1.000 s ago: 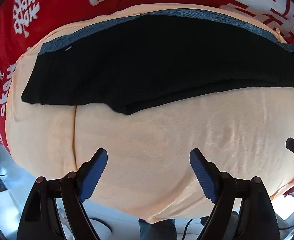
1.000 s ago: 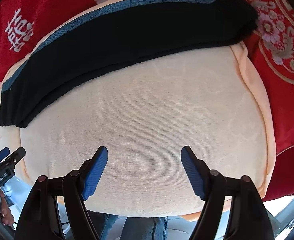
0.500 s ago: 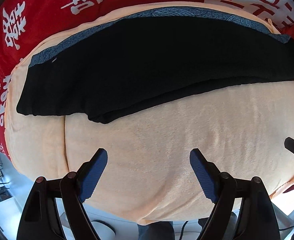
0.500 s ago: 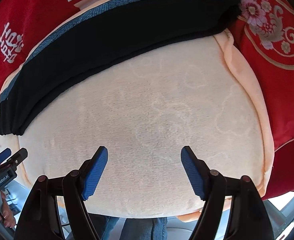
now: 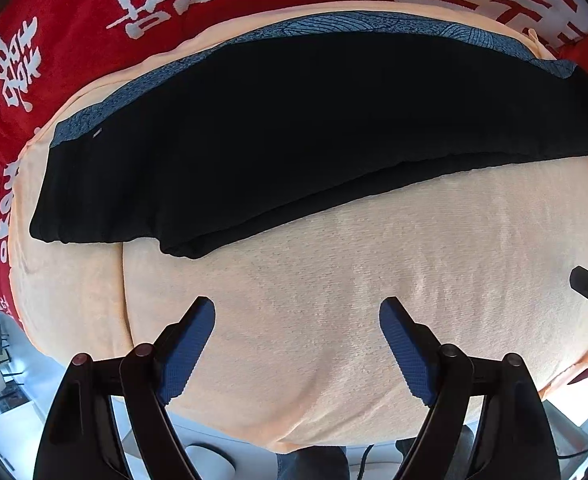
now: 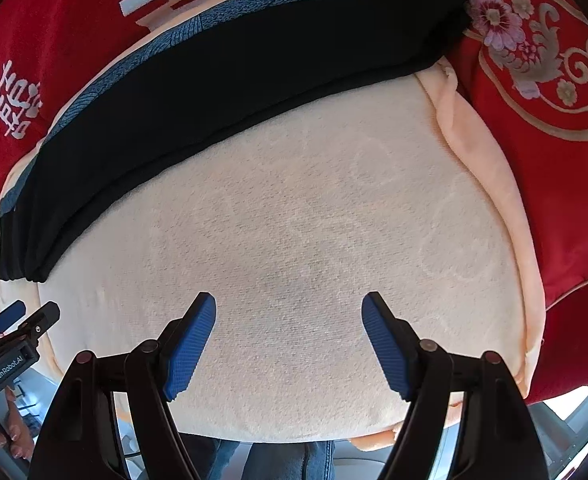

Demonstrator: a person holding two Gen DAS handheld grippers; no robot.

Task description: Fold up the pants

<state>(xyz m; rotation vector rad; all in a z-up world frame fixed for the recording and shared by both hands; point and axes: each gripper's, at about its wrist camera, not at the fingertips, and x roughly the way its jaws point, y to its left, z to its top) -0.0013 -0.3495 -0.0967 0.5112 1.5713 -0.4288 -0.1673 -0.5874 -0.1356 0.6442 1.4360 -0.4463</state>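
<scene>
Looking down from the left wrist, the left gripper [image 5: 296, 344] hangs with blue-padded jaws spread and empty above a peach plush blanket [image 5: 354, 300], while the black pants with a blue patterned lining [image 5: 294, 136] lie as a long doubled band along the blanket's far edge, probably so the next fold has flat room. From the right wrist, the right gripper [image 6: 288, 340] is likewise spread and empty, well short of the pants, whose end reaches the red floral cloth [image 6: 534, 80].

Left gripper [image 5: 297, 316] and right gripper [image 6: 289, 312] downward-pointing; jaws wide, empty
</scene>
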